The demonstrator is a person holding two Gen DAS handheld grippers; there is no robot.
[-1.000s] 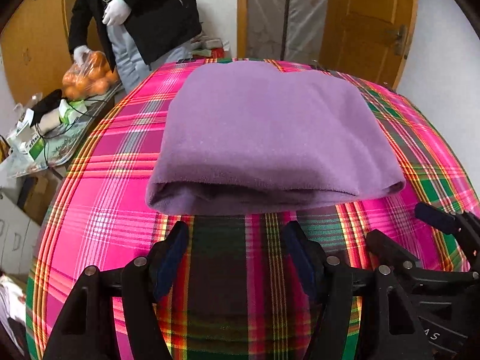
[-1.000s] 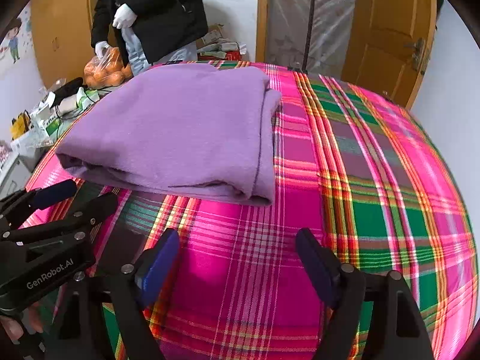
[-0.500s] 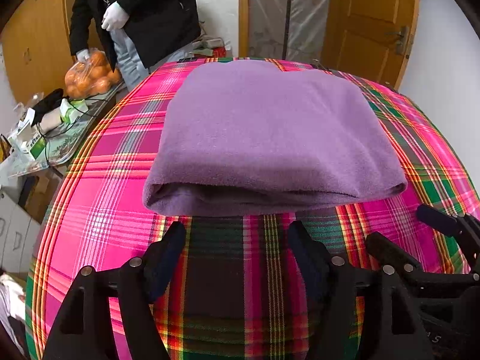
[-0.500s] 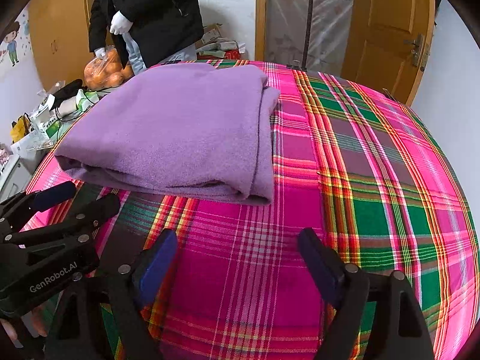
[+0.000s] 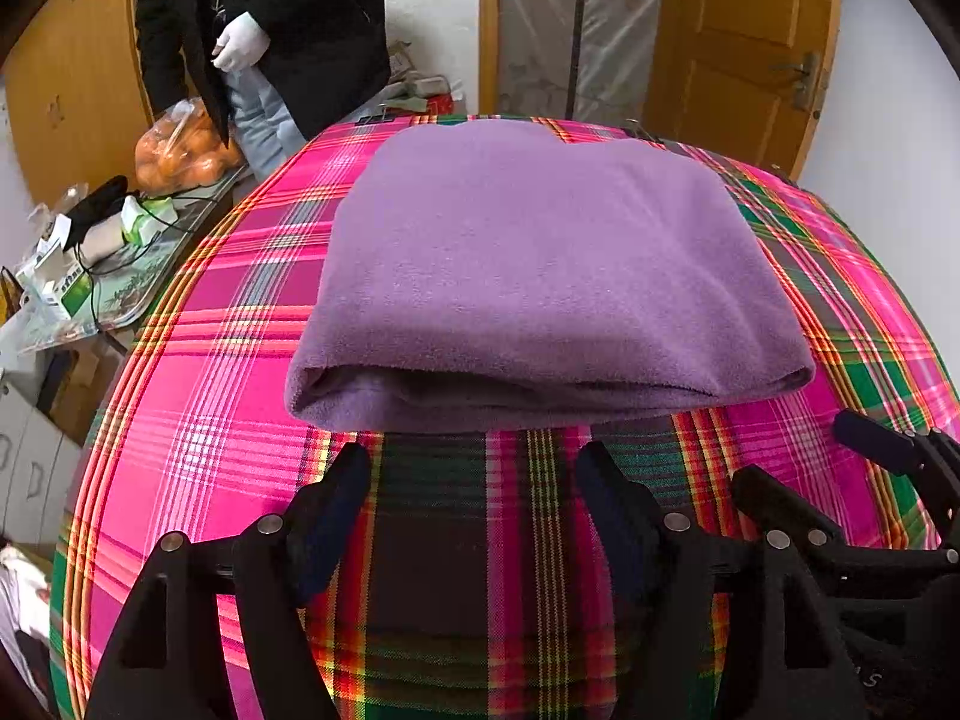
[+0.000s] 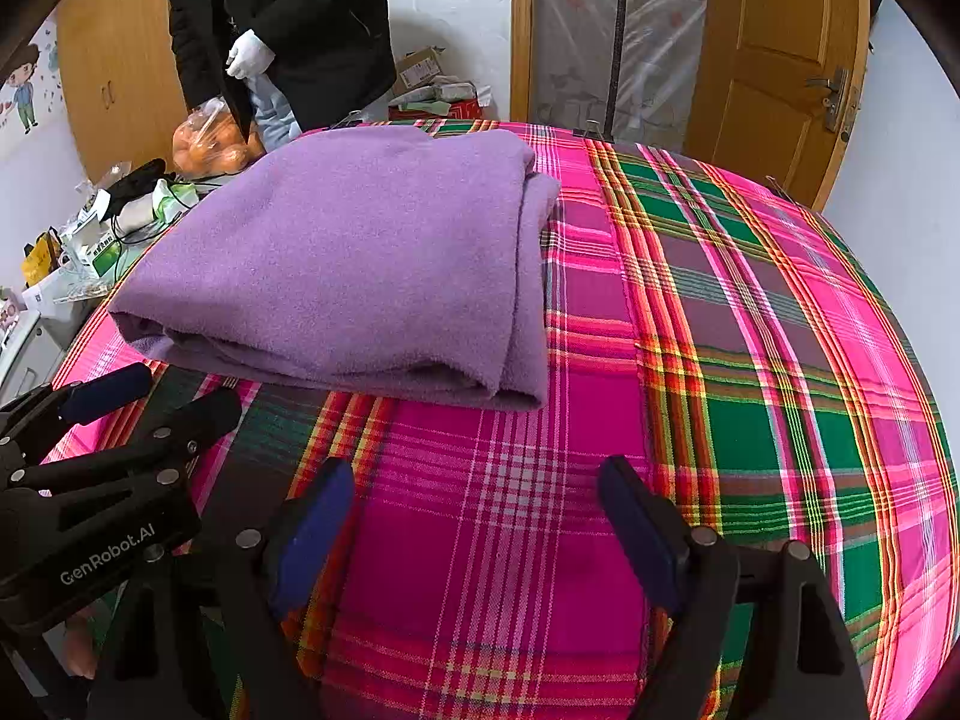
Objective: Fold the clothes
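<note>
A purple fleece garment point(image 5: 540, 276) lies folded in a thick rectangle on the pink and green plaid cloth point(image 5: 198, 420). It also shows in the right wrist view point(image 6: 360, 264), at the left. My left gripper point(image 5: 471, 480) is open and empty, just short of the garment's near folded edge. My right gripper point(image 6: 474, 492) is open and empty, over bare plaid cloth point(image 6: 750, 360), to the right of the garment's near corner. The left gripper also shows in the right wrist view point(image 6: 147, 396), at the lower left. The right gripper shows at the left wrist view's right edge point(image 5: 810, 468).
A person in a black coat and white gloves point(image 5: 270, 30) stands beyond the far left corner. A bag of oranges point(image 5: 180, 150) and a cluttered tray point(image 5: 90, 264) sit on a side table at the left. A wooden door point(image 5: 738, 48) is behind.
Both grippers have drawn back slightly from the garment and stay open. The garment has not moved. The person in the background has shifted their hands.
</note>
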